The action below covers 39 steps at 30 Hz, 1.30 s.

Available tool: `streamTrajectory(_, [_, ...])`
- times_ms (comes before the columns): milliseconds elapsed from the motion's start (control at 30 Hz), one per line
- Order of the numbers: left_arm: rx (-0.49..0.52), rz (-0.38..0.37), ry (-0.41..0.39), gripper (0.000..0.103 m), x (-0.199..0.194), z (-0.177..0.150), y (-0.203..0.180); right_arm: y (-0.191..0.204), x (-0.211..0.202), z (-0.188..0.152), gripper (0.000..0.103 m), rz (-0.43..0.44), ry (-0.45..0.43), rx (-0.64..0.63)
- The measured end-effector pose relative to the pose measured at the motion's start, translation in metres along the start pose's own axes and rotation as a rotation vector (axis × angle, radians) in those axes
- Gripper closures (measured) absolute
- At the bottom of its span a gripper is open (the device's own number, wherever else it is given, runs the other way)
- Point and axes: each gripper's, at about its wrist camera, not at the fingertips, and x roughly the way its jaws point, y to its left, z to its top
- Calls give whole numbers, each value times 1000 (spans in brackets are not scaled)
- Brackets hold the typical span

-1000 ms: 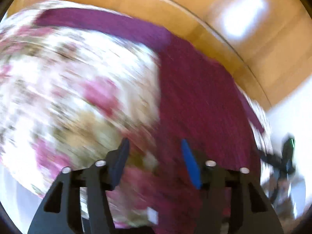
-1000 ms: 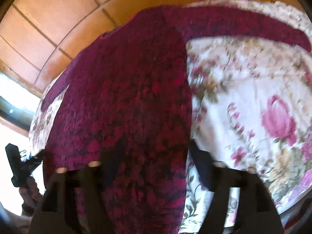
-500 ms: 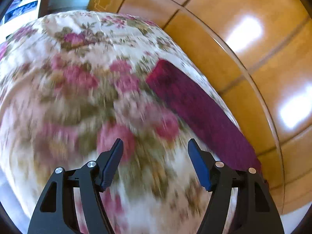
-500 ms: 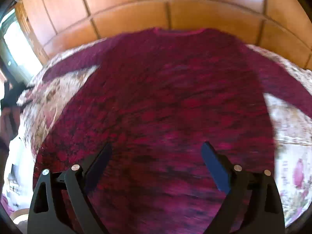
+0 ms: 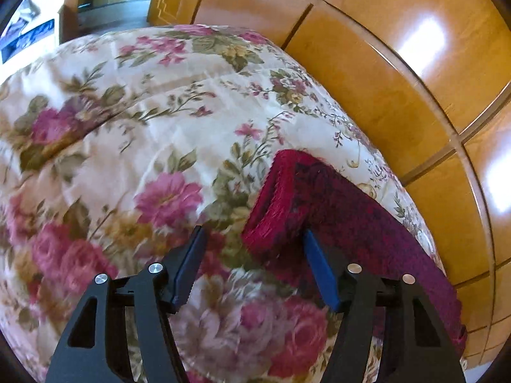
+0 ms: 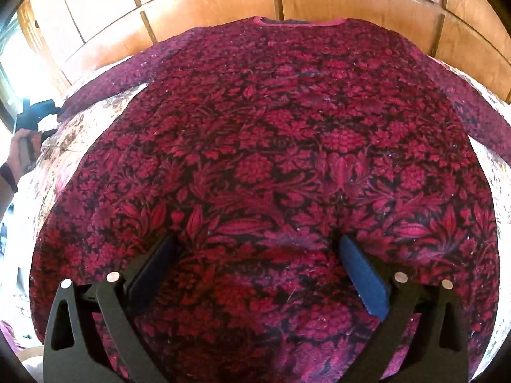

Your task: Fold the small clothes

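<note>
Left gripper hangs over the floral bedspread, its jaws closing at middling width, and the ribbed cuff of the sweater's sleeve sits just ahead of the fingertips, nearer the right finger, pads not pressing it. Across to the right gripper: jaws spreading wide, nothing pinched, and the crimson patterned sweater lies flat beneath and ahead of both fingers, neckline at the far edge by the wooden headboard.
</note>
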Motion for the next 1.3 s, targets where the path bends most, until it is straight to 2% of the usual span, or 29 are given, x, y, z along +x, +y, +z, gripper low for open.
streamTrajectory(33, [12,-8,4,66,2,2,-2,3,1,0,2,-7,-6,-3])
streamTrajectory(67, [25,-20,11,86,6,5,-4,2,1,0,2,-15,-9,-6])
streamTrajectory(100, [38,-16,-9,94,2,5,-6,5,1,-1,2,-20,-11,-7])
streamTrajectory(233, [63,-56,-99,94,-25,0,-5,4,1,-2,2,-21,-13,-10])
streamTrajectory(300, [61,-34,-128,94,-38,-6,4,4,1,-2,2,-23,-17,-11])
streamTrajectory(367, [73,13,-114,95,-36,-11,11,3,0,-3,2,-26,-27,-16])
streamTrajectory(400, [73,43,-82,95,-29,-17,18,3,0,-3,2,-27,-31,-18])
streamTrajectory(467, [82,68,-54,94,-19,-24,22,4,0,-5,2,-29,-40,-17])
streamTrajectory(567, [60,107,-74,88,-22,-25,15,4,0,-6,2,-32,-52,-14])
streamTrajectory(600, [54,112,-79,80,-25,-25,11,4,0,-7,2,-30,-55,-12])
streamTrajectory(633, [49,108,-93,66,-32,-26,3,4,-1,-7,2,-30,-59,-10])
streamTrajectory(667, [46,95,-109,57,-37,-28,-3,4,-1,-7,2,-30,-64,-10])
streamTrajectory(700, [53,74,-135,43,-45,-33,-12,4,-1,-8,2,-31,-71,-9])
streamTrajectory(767, [122,39,-172,38,-61,-49,-41,4,-1,-9,2,-32,-77,-6])
streamTrajectory(833, [206,-12,-177,28,-74,-68,-71,4,-1,-10,2,-30,-81,-5])
streamTrajectory(933, [343,-135,-158,28,-92,-113,-127,4,-2,-11,2,-27,-91,1])
streamTrajectory(1100, [502,-355,6,28,-95,-209,-210,2,-6,-13,2,-17,-103,6])
streamTrajectory(1167, [566,-424,75,34,-94,-246,-238,0,-11,-12,3,-1,-90,1])
streamTrajectory(1200, [600,-436,95,35,-94,-264,-250,-4,-16,-11,7,17,-82,10])
streamTrajectory(1267, [633,-441,133,35,-90,-290,-263,-22,-29,-9,32,62,-82,67])
streamTrajectory(1300, [641,-443,162,35,-85,-300,-267,-42,-40,-8,38,94,-92,134])
